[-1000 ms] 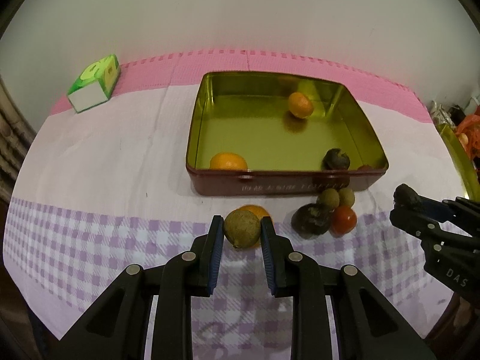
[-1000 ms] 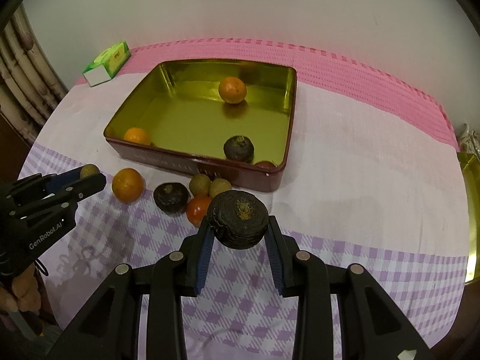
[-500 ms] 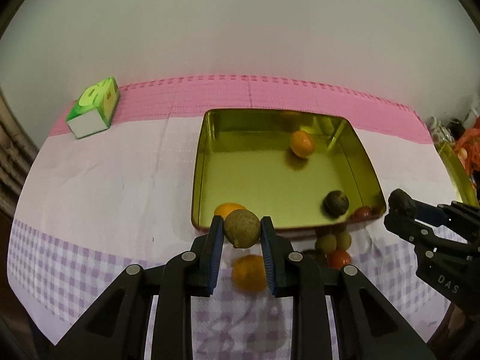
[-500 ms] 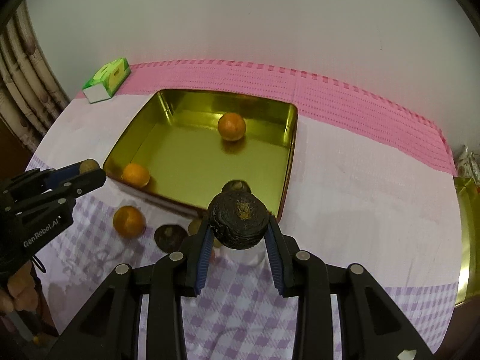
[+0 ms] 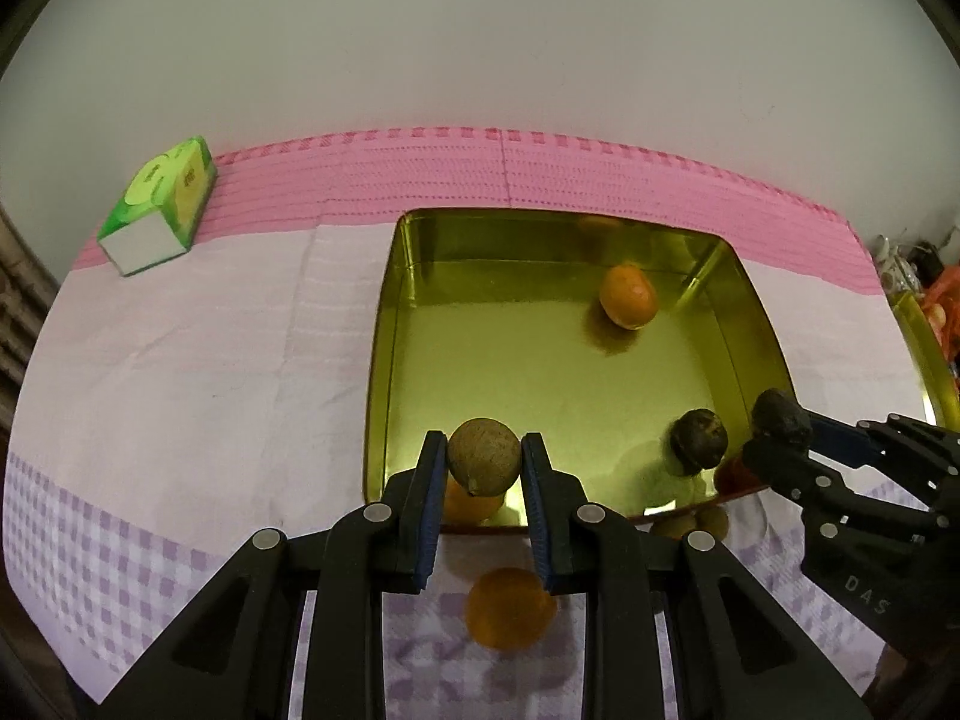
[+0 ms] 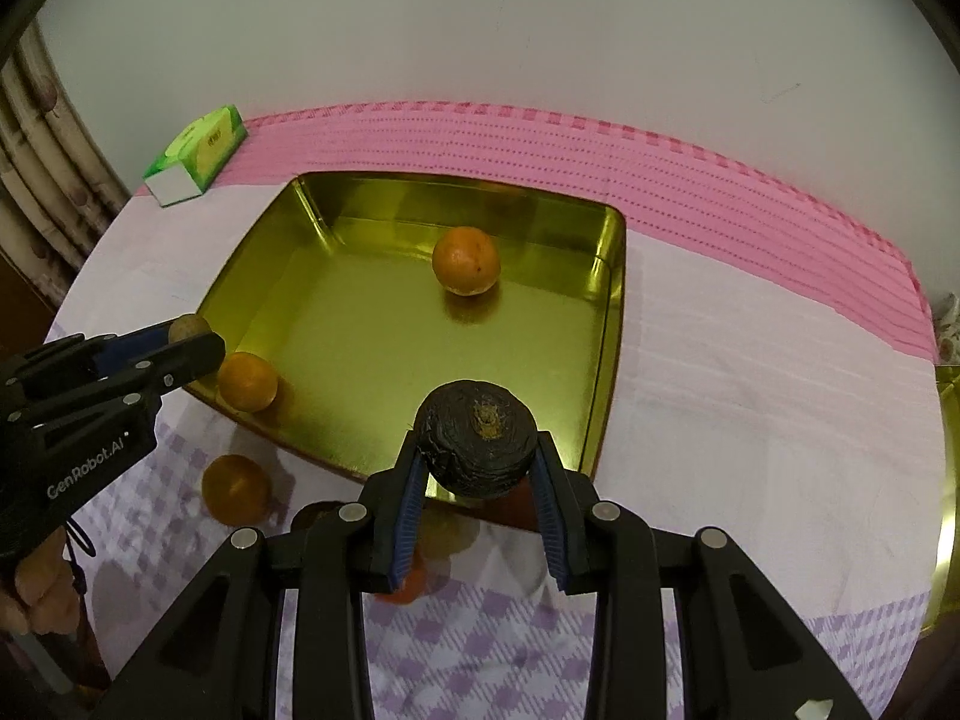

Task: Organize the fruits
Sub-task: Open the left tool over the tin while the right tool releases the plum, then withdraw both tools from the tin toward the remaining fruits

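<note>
While both grippers hang above the near edge of the gold tin (image 5: 384, 360), the left gripper (image 5: 483, 468) has its jaws clamped on a small brown-green fruit (image 5: 483, 464), and the right gripper (image 6: 477, 450) has its jaws closed around a dark wrinkled fruit (image 6: 477, 443). Inside the tin lie two oranges (image 6: 465, 260) (image 6: 247, 383) and a dark fruit (image 5: 699, 441). Another orange (image 6: 235, 489) sits on the checked cloth of the counter (image 6: 750, 420), just outside the tin. A green box (image 5: 159, 207) rests far left.

A: Where do the views look from?
B: Each looks steeply down past its own fingers (image 5: 537, 480), close above the worktop.
A: Shared?
B: The square gold metal tin (image 5: 384, 324) (image 6: 606, 324) beyond both.
</note>
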A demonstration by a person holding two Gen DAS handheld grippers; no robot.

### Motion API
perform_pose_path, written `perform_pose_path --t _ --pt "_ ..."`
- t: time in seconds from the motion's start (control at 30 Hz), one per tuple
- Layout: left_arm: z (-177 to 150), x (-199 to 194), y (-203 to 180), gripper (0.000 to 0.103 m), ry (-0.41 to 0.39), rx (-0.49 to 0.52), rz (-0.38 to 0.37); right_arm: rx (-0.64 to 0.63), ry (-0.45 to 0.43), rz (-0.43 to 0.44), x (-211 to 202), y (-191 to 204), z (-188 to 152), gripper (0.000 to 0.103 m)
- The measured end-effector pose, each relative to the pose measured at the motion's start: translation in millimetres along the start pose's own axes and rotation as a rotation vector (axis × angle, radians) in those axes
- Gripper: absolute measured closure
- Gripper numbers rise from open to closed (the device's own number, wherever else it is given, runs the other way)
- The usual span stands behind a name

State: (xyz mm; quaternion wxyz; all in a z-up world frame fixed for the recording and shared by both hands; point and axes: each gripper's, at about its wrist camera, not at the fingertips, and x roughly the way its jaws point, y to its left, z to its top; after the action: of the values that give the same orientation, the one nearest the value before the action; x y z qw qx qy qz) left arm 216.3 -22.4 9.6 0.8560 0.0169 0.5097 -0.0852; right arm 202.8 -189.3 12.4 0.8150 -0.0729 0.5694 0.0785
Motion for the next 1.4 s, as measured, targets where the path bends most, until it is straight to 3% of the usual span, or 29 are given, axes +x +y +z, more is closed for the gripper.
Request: perform_pose_path --t 0.47,1.13,1.4 --pt "7 26 -5 0.077 0.037 0.019 0.001 -0.006 0.042 0.005 26 -4 11 0.072" --pt "8 41 -5 0.076 0.081 0.008 0.013 0.001 0.068 0.011 32 -6 14 0.069" --pt "7 40 -6 0.075 0.088 0.004 0.012 0.0 0.054 0.011 28 -7 14 0.062"
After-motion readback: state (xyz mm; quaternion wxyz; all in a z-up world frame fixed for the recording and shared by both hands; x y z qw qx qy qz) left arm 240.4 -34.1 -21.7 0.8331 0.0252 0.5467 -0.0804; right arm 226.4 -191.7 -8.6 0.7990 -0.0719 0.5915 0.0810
